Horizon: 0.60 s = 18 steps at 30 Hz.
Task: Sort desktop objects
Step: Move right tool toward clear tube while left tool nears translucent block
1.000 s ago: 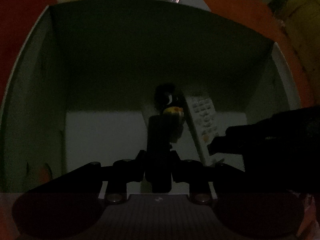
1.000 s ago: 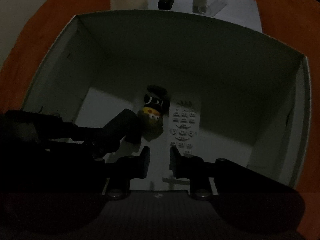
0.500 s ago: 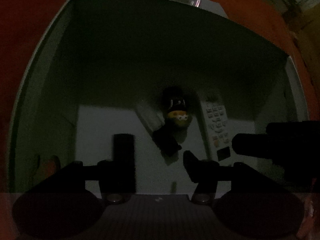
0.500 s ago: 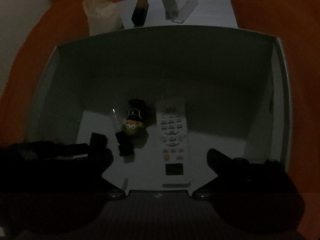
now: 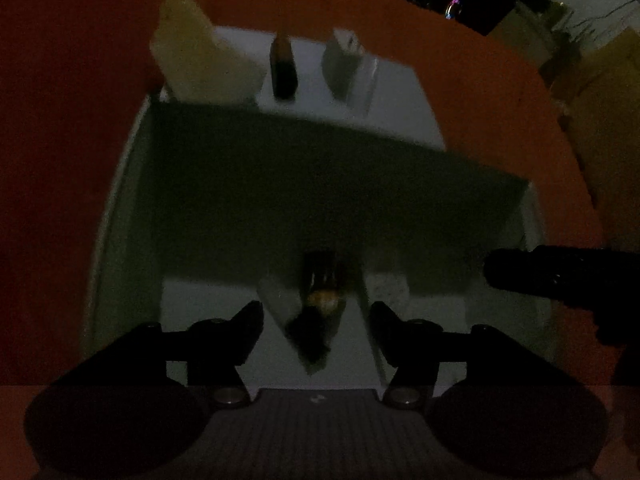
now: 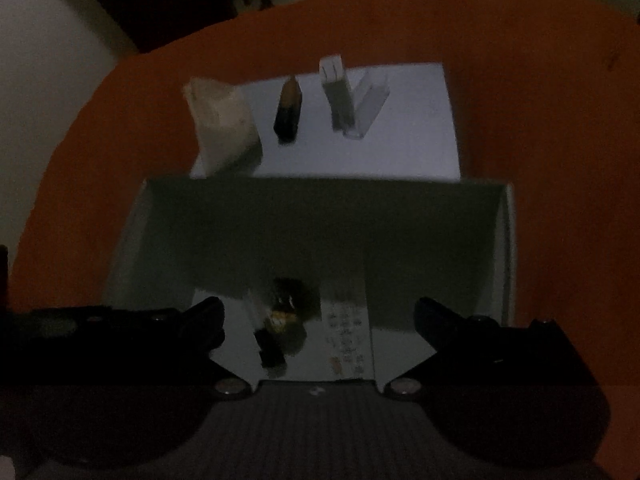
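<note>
Right wrist view: white remote [image 6: 349, 340] lies flat, its buttons facing up.

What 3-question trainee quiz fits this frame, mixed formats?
1. True or false: the right gripper is shut on the remote.
2. The toy lies: A) on the paper; B) in the box; C) on the cloth.
3. Fill in: next to the remote in the box lies the ____.

Key: 1 false, both it and the left gripper are open and empty; 2 B; 3 toy.
</note>
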Motion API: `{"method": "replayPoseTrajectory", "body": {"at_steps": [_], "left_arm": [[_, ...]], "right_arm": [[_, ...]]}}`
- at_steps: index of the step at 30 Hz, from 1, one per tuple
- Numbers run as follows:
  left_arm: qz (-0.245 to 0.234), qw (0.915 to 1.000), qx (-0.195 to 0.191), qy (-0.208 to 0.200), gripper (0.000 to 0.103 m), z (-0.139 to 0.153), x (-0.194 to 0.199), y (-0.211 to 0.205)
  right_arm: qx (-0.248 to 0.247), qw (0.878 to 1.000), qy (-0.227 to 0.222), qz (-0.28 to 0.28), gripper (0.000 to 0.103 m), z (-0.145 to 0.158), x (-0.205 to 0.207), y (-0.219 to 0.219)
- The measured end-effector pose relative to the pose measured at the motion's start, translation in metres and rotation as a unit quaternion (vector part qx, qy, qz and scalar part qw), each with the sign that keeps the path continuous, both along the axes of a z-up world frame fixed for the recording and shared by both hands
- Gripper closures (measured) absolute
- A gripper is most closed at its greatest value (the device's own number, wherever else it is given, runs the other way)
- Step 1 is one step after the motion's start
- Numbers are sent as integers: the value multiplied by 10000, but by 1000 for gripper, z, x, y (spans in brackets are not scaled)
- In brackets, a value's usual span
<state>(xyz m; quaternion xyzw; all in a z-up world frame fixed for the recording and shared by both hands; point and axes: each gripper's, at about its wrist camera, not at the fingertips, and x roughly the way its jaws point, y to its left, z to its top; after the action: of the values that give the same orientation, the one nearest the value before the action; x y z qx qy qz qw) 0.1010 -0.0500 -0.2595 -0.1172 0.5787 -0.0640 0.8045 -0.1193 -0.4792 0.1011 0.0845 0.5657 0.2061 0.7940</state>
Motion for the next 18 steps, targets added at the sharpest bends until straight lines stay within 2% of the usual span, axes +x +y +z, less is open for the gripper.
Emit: {"method": "replayPoseTrajectory", "body": {"at_steps": [3,4,5,8,10,15,18], "left_arm": [[84,9995,-299,-17,45,18,14,11],[134,9994,-285,-130,38,25,20,14],[187,9992,-264,-247,26,32,25,18],[317,9979,-112,-561,8,47,38,22],[322,9970,-16,-709,1,56,48,23],[279,9949,209,-947,0,67,71,21],[339,9946,203,-963,0,72,84,24]], "right_arm": [[274,9991,228,-232,0,14,13,-8],[347,9985,282,-303,0,19,18,-10],[359,9985,262,-317,0,24,23,-10],[104,9994,-125,-297,0,44,37,-10],[-77,9989,-337,-301,0,55,48,-8],[-530,9947,-742,-477,0,72,73,-4],[-530,9940,-775,-553,0,75,88,-5]]}}
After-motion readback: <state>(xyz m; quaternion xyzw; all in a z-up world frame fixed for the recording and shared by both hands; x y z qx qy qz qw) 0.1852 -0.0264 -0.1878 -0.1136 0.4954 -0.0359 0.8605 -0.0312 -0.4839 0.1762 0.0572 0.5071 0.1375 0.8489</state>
